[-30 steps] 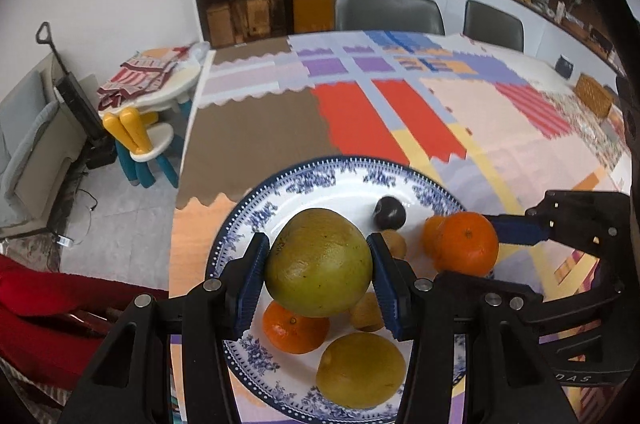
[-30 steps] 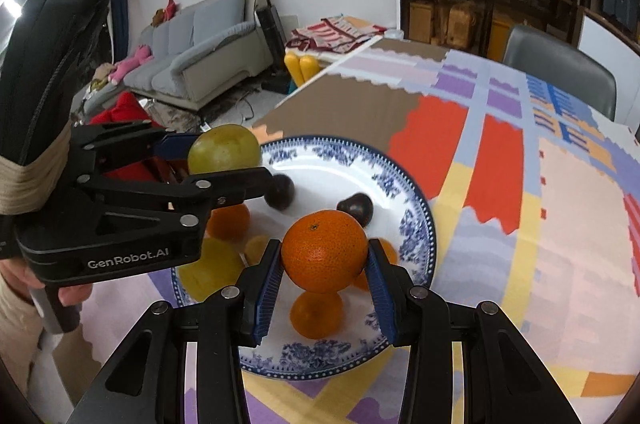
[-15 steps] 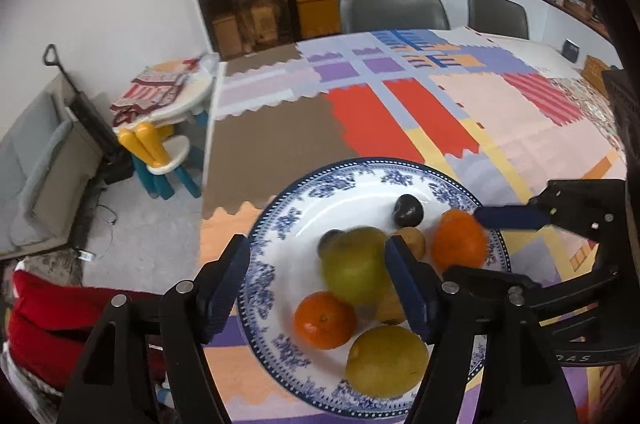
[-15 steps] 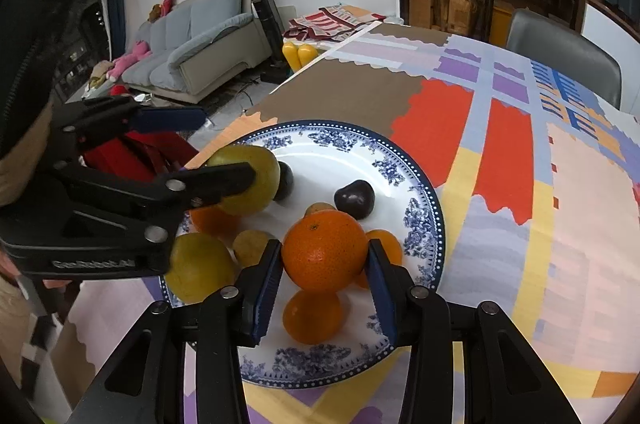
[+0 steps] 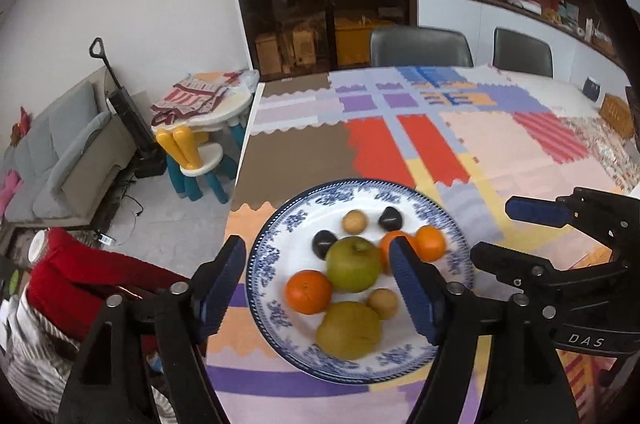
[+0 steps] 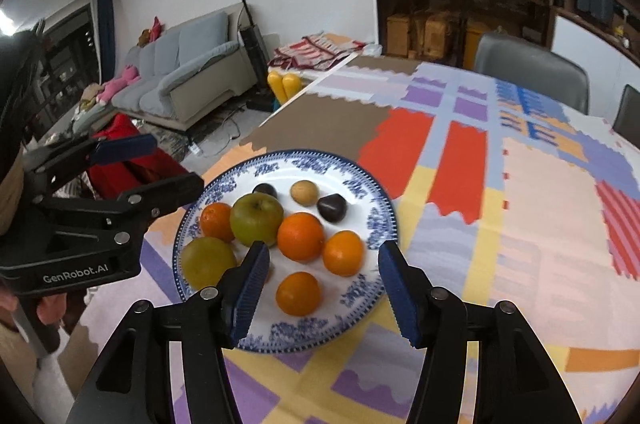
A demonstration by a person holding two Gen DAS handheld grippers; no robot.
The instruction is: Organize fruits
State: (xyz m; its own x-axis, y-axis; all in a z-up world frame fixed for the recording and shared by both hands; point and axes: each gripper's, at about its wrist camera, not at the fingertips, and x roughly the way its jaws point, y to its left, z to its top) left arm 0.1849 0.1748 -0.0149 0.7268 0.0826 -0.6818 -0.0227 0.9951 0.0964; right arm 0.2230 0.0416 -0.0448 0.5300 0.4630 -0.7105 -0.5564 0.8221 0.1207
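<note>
Fruits gathered on the blue-patterned plate (image 6: pixel 376 220) near the worktop's (image 6: pixel 540 244) edge: green apple (image 6: pixel 256 218) at centre, oranges (image 6: pixel 301 236) right of the apple, yellow-green fruit (image 6: pixel 208 262) toward the plate's near rim, two dark plums (image 6: pixel 332 208) and a small brown fruit (image 6: pixel 305 193) behind the apple. Left tongs (image 5: pixel 316 288) spread wide, empty, above the plate; right tongs (image 6: pixel 320 286) likewise apart, holding nothing. Probably release just finished: lift both tongs straight up, clear of the pile, without nudging round fruit toward the rim.
</note>
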